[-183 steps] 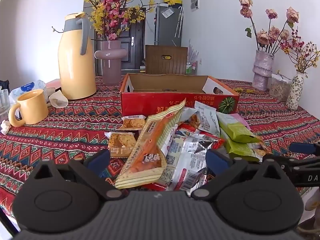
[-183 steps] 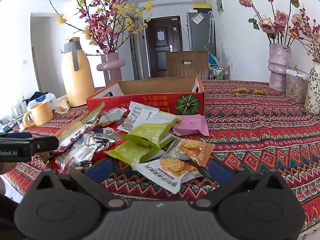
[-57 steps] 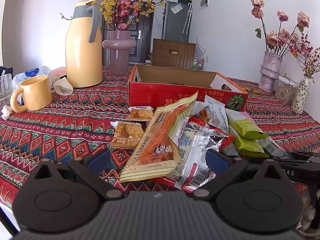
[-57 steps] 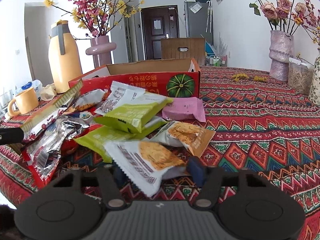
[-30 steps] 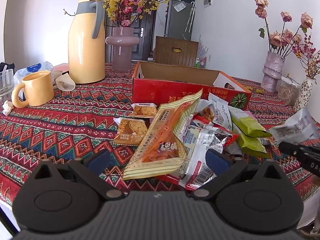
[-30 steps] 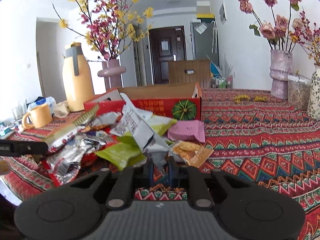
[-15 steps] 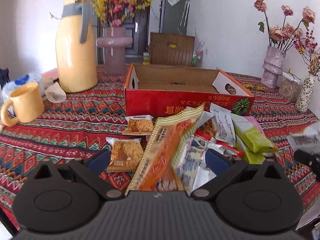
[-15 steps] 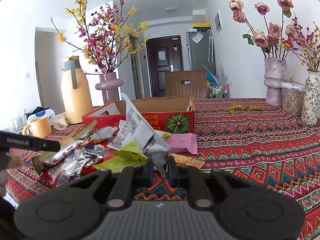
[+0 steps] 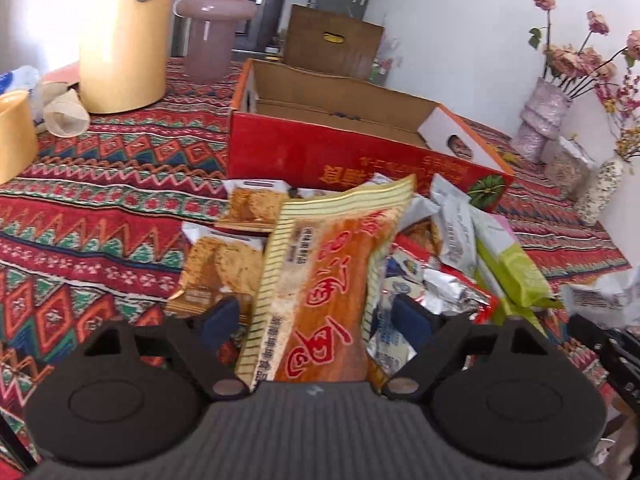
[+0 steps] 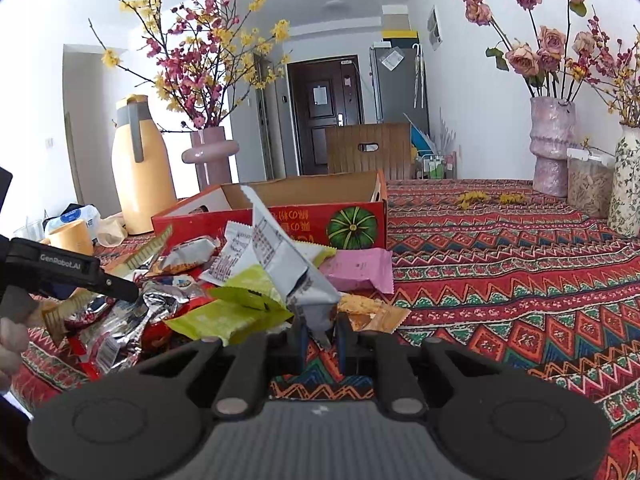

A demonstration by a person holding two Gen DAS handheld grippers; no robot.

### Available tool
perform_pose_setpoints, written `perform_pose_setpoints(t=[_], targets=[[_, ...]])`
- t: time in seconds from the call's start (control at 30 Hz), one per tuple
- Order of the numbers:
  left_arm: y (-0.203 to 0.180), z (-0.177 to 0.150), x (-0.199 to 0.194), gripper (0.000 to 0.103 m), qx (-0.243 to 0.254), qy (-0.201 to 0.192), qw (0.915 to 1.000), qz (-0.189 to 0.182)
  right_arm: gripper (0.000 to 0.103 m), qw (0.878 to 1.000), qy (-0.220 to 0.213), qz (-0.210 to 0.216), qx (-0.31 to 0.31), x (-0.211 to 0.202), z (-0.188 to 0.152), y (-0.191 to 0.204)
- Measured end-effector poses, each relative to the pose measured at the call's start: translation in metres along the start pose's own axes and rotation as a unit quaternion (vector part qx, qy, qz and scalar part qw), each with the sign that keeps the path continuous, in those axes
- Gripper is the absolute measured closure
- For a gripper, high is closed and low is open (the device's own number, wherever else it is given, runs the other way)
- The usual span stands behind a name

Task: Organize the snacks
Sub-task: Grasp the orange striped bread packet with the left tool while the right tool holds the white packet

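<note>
A pile of snack packets lies on the patterned tablecloth in front of an open red cardboard box (image 9: 360,160) (image 10: 280,216). My left gripper (image 9: 316,316) is open, its fingers on either side of a long orange and yellow striped packet (image 9: 324,280). My right gripper (image 10: 320,338) is shut on a white snack packet (image 10: 280,264) and holds it lifted above the pile; the packet also shows at the right edge of the left wrist view (image 9: 600,296). Green packets (image 10: 232,312), a pink packet (image 10: 360,268) and silver packets (image 10: 124,328) lie in the pile.
A yellow thermos jug (image 10: 138,168), a yellow mug (image 10: 72,236) and a pink vase (image 10: 210,160) stand left of the box. More vases (image 10: 552,140) and a clear jar (image 10: 588,188) stand at the far right. Two cracker packets (image 9: 224,268) lie left of the pile.
My left gripper has moved forward and down over the orange striped packet, which now sits between its fingers. My right gripper still holds the white packet raised, about where it was.
</note>
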State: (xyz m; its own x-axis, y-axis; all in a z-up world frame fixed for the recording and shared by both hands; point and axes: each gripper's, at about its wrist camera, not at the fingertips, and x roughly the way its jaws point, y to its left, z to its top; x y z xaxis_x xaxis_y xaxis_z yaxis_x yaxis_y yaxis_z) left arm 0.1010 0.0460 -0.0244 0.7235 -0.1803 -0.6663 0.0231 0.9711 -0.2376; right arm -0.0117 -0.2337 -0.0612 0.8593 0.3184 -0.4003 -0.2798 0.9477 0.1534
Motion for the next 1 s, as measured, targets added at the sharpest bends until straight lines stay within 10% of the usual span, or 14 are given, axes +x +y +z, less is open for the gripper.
perform_pose_setpoints(t=[0.33,1.0], targets=[[-0.007,-0.007,-0.012,0.058,0.006,-0.023,0.9994,-0.025,0.09,1.0,0.003,0.002,0.0,0.003,0.0,0.001],[-0.017,-0.011,-0.048,0.066,0.043,-0.093,0.9944,0.028,0.09,1.0,-0.006,0.003,-0.002,-0.003,0.003,0.006]])
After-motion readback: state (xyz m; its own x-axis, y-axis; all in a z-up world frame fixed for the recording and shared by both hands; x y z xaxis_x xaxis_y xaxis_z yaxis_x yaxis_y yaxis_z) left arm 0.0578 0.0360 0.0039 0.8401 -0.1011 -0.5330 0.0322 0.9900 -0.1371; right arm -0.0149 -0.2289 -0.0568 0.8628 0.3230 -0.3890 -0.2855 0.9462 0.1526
